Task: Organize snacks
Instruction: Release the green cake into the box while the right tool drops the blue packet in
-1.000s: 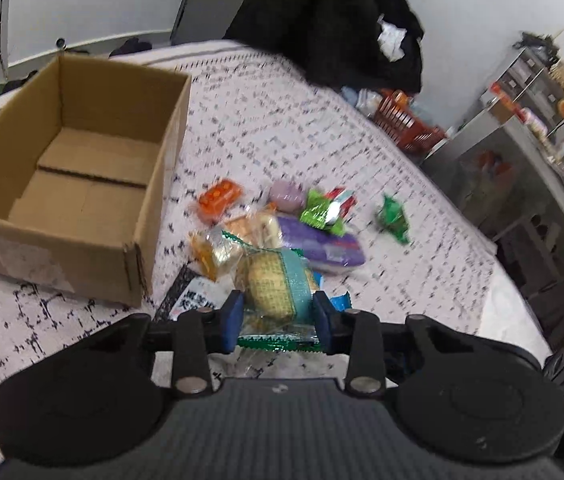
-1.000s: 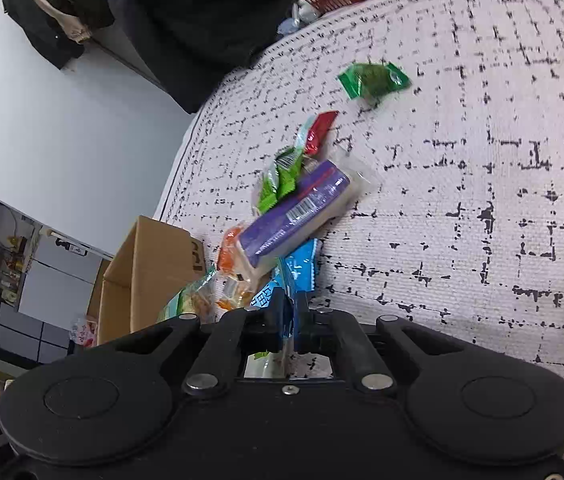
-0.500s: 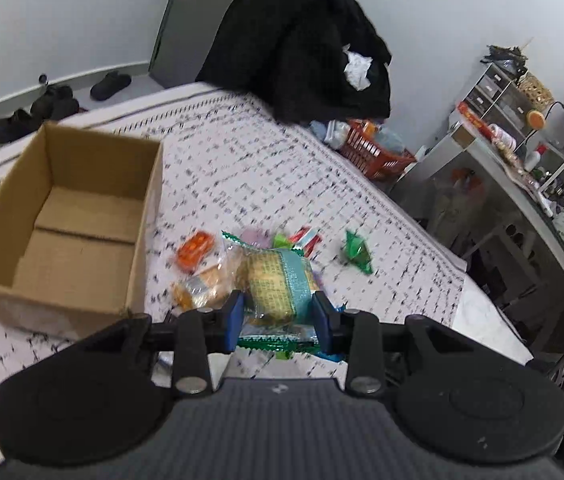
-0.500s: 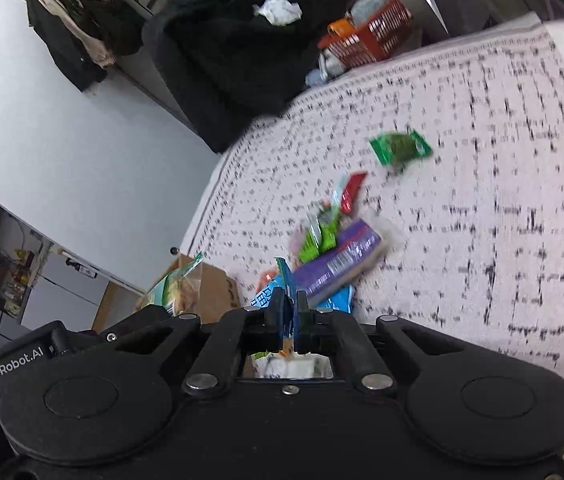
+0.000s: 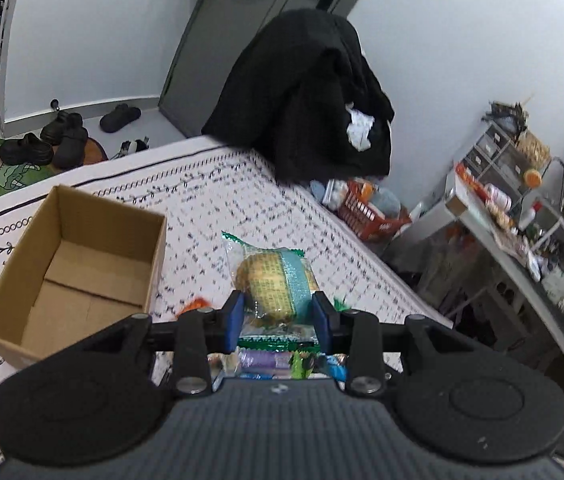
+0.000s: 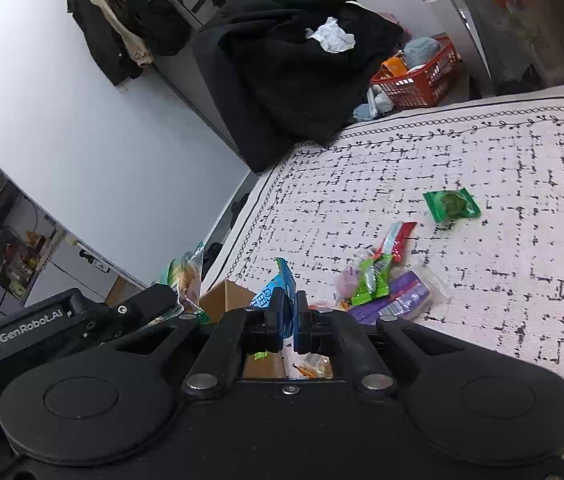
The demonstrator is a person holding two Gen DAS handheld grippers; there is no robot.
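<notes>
My left gripper [image 5: 278, 316] is shut on a clear packet holding a yellow cake with a teal band [image 5: 272, 280], lifted above the bed. An open cardboard box [image 5: 70, 276] sits on the patterned bedspread to its left, with nothing inside. My right gripper [image 6: 289, 314] is shut on a thin blue snack packet [image 6: 276, 290], also raised. In the right wrist view the left gripper's body [image 6: 82, 320] shows at the left with its packet [image 6: 186, 276]. Loose snacks lie on the bed: a purple bar [image 6: 395, 300], green sachets [image 6: 369, 280], a red stick [image 6: 399, 236], a green packet [image 6: 450, 205].
A black coat [image 5: 313, 92] is draped at the bed's far end. A red basket [image 5: 365, 210] stands on the floor beyond, and a cluttered desk [image 5: 513, 216] runs along the right. Shoes [image 5: 62, 136] lie on the floor at the left.
Both grippers have risen from the bed with their packets; the snack pile and the box now look lower and farther away. Neither grip has changed.
</notes>
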